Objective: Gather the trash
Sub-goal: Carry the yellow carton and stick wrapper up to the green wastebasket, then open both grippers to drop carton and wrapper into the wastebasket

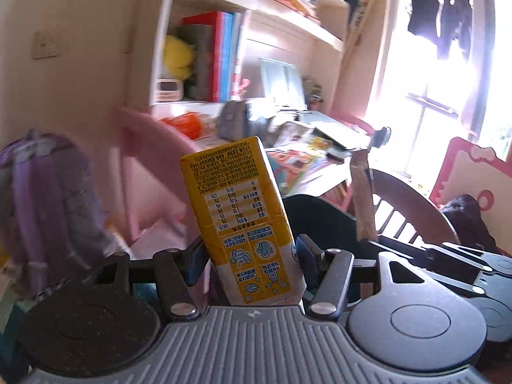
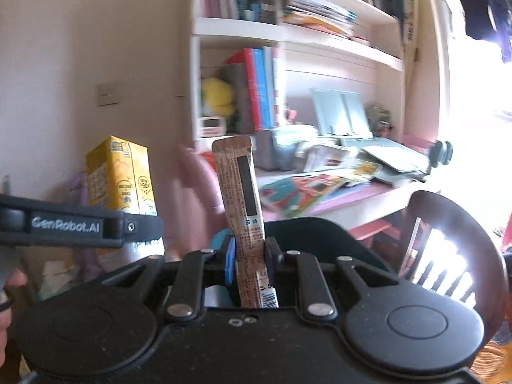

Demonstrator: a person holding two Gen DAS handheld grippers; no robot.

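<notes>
My left gripper (image 1: 249,256) is shut on a yellow drink carton (image 1: 240,211), held upright and tilted slightly left in the air. The carton also shows in the right wrist view (image 2: 123,176), with the left gripper's body (image 2: 76,227) in front of it. My right gripper (image 2: 249,252) is shut on a long brown snack wrapper (image 2: 241,192), held upright. The wrapper also shows in the left wrist view (image 1: 361,198), to the right of the carton. Both grippers hover over a dark bin (image 2: 320,233), which shows behind the carton in the left wrist view (image 1: 320,214).
A pink desk (image 2: 352,198) cluttered with books and papers stands ahead, with bookshelves (image 2: 288,32) above. A pink chair back (image 1: 153,140) is at left, a dark wooden chair (image 2: 448,243) at right. A purple backpack (image 1: 48,198) hangs far left. A bright window (image 1: 432,80) is at right.
</notes>
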